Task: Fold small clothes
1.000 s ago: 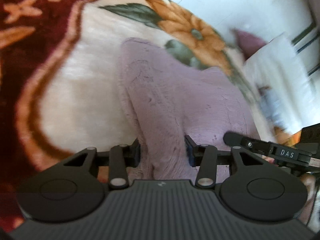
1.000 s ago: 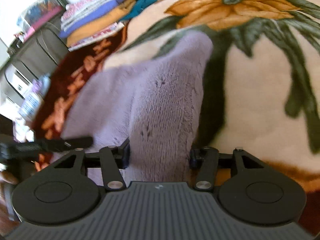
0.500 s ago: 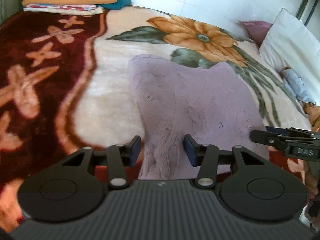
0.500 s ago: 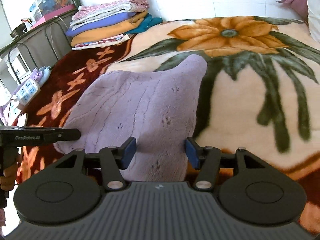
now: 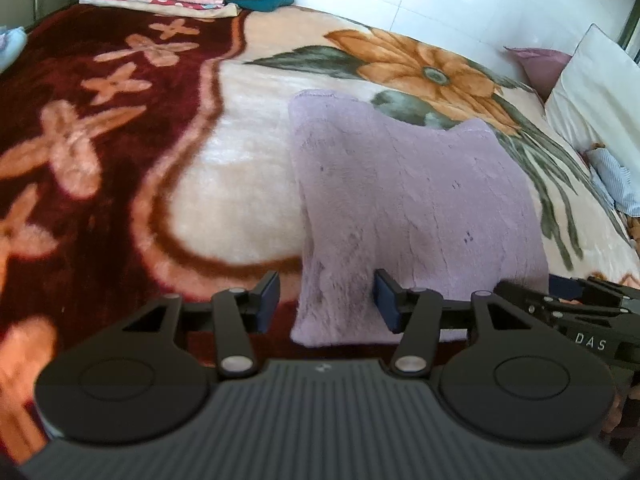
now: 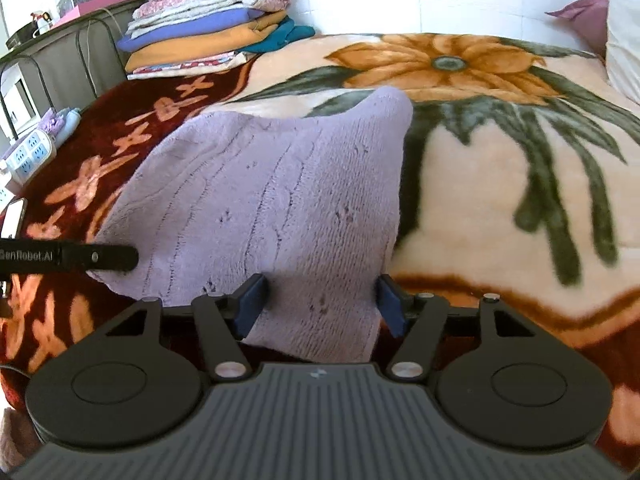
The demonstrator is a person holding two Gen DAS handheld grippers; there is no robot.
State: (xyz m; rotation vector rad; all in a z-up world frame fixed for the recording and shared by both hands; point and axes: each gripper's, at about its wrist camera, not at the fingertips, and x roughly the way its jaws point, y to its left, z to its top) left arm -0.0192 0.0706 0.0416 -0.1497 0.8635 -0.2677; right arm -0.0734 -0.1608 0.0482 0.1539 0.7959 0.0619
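Left tool (image 5: 326,306) sits low over the near edge of the bed, jaws opening. The near left corner of the cloth (image 5: 404,208) lies btwn its blue pads (image 5: 267,300); the right pad looks to brush the fleece, the left one stands clear w/ a gap, so no grip. Right tool (image 6: 318,306) is alongside, jaws also opening, the cloth's near right corner btwn its pads (image 6: 250,304). Both pads sit at the fabric's edges but don't squeeze it (can't tell if they still touch). Each tool shows in the other's view: the right one at the left view's lower right edge, the left one as a black bar at the right view's left edge, tip over the cloth's left side.

The cloth is a lilac fleece piece, lying flat on the blanket (image 5: 248,184), near edge at the tools, far edge w/ two raised corners and a dip btwn them. It sits mostly on the blanket's cream area, just short of the big orange flower (image 6: 444,62); the maroon border runs along its left.

Farther back: a stack of folded clothes (image 6: 208,34) at the bed's far left corner, pillows (image 5: 592,92) to the far right. A power strip (image 6: 30,154) and phone (image 6: 12,214) lie at the left edge of the bed.
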